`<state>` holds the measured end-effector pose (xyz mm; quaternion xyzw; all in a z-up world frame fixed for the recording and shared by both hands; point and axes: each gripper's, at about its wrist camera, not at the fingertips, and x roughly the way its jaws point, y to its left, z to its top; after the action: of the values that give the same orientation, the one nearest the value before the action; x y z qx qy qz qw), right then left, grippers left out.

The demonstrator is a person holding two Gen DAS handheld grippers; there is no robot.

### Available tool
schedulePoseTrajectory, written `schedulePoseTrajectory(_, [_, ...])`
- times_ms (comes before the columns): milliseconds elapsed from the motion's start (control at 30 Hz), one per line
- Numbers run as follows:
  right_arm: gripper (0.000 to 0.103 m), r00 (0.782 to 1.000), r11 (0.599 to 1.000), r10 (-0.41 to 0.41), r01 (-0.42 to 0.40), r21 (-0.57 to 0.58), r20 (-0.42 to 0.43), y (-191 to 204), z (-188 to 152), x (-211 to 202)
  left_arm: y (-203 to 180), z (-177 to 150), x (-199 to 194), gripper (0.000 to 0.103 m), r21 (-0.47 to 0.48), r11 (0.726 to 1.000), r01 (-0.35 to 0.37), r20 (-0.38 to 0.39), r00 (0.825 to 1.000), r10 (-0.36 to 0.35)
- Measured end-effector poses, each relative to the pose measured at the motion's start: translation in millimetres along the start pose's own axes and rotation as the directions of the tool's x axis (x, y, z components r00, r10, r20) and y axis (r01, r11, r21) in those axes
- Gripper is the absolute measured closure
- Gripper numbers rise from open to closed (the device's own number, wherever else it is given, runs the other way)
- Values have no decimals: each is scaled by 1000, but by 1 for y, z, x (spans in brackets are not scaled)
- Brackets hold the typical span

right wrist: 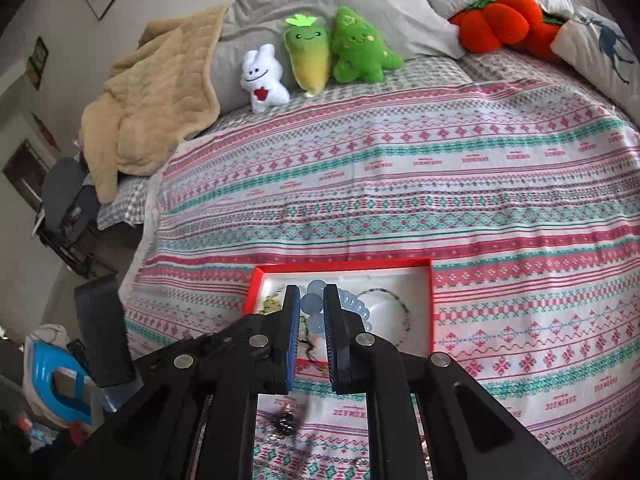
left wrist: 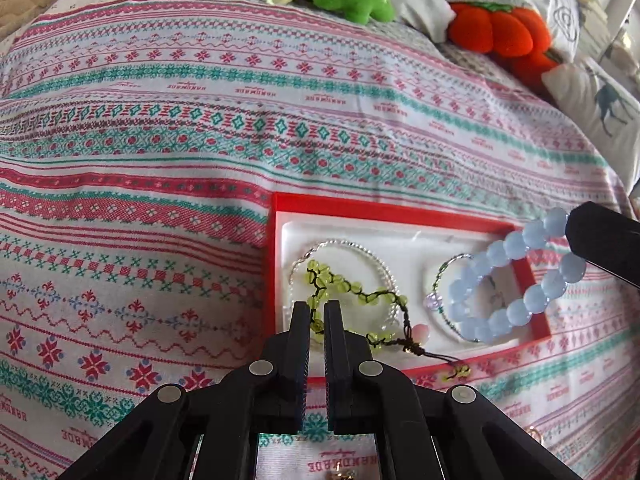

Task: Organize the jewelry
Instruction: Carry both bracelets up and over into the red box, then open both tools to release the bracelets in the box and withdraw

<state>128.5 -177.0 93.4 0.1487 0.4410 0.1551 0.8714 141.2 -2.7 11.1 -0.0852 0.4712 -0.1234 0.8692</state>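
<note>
A red box (left wrist: 360, 206) with a white insert lies on the patterned bedspread. My left gripper (left wrist: 317, 306) is shut on the cord of a green bead bracelet (left wrist: 320, 270), which trails across the insert and over the box's near rim. Under it lies a silver chain bracelet (left wrist: 340, 246). A thin bracelet with a purple bead (left wrist: 436, 300) rests in the right half of the insert. My right gripper (right wrist: 312, 292) is shut on a pale blue bead bracelet (right wrist: 311, 303) that hangs above the box (right wrist: 431, 308). In the left wrist view this blue bracelet (left wrist: 516, 244) dangles from the right gripper (left wrist: 572, 232).
Plush toys (right wrist: 308, 56) and an orange pumpkin plush (right wrist: 496, 24) line the far side of the bed by the pillows. A beige blanket (right wrist: 152, 96) lies at the far left. A small dark bead piece (right wrist: 284, 424) sits on the spread near me. The bed's edge falls off on the left.
</note>
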Motion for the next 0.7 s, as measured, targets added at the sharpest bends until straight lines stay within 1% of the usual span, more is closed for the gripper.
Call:
schedulePoseTrajectory(33, [91,1000,1000,1,-1,-2,-10,1,-1,5,1,-1,0,102,2,1000,0,-1,1000,0])
schedulePoseTrajectory(67, [91,1000,1000,-14,14,-5,-22,0,-2,11,1,-1,0,101,4,1000,0,-1,1000,0])
schedulePoseTrajectory(200, [91,992,995,-97,98,5,-77,-17,-9,30,-1,-2,1,101,18,1000,-13,1,1000,13])
schedulePoseTrajectory(300, [91,984,988,-156,157,5,-87,-33,-12,33,-3,-1,2,101,28,1000,-13,3,1000,13])
schedulePoseTrajectory(367, [91,980,985,-173,175,8,-93,-41,-14,34,-6,0,6,101,31,999,-12,-1,1000,12])
schedulePoseTrajectory(500, [90,977,982,-188,190,13,-101,-53,-16,34,-11,-1,6,100,56,998,-36,2,999,36])
schedulePoseTrajectory(567, [90,978,982,-184,187,28,-103,-57,-17,32,-14,-1,3,95,66,997,-36,0,999,36])
schedulePoseTrajectory(633, [89,978,984,-171,177,36,-116,-59,-18,29,-16,-2,-2,72,77,996,-39,8,999,39])
schedulePoseTrajectory(700, [85,979,985,-161,167,37,-124,-59,-20,24,-17,-3,-9,65,87,995,-45,20,999,43])
